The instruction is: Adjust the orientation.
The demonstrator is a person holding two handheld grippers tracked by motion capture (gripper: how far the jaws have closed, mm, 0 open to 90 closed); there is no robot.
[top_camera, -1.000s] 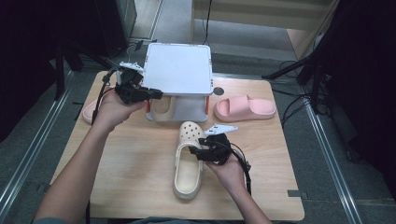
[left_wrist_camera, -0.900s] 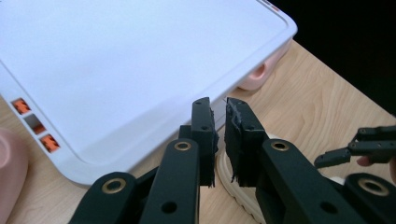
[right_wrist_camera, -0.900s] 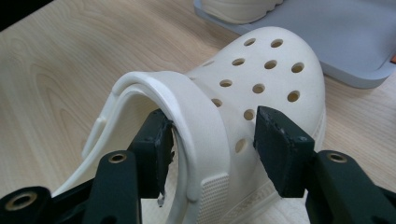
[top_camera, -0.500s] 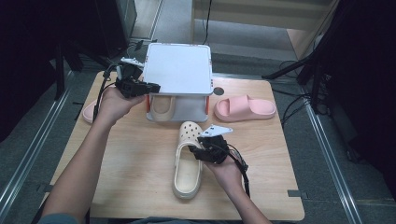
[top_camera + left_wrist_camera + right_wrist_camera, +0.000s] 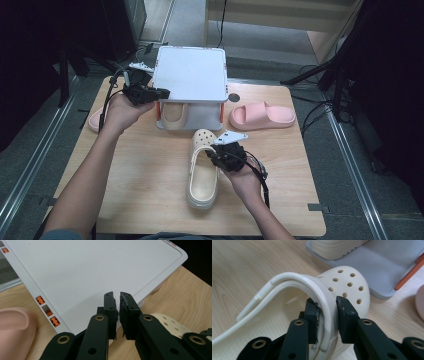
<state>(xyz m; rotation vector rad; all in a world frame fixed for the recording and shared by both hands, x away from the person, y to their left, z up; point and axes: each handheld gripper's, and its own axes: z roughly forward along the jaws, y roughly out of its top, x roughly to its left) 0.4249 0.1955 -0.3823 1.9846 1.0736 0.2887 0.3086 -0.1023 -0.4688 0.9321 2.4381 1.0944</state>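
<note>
High view: cream clog (image 5: 202,172) at table centre; right gripper (image 5: 220,152) at its 2 o'clock rim.

Left gripper view: left gripper (image 5: 118,298) nearly closed, holding nothing, over the white rack top (image 5: 95,270).

Right gripper view: jaws just closing, straddling the clog's rim.

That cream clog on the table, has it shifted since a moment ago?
No. The cream clog lies where it did, toe just short of the white rack. The right gripper has just been closing on its rim.
</note>
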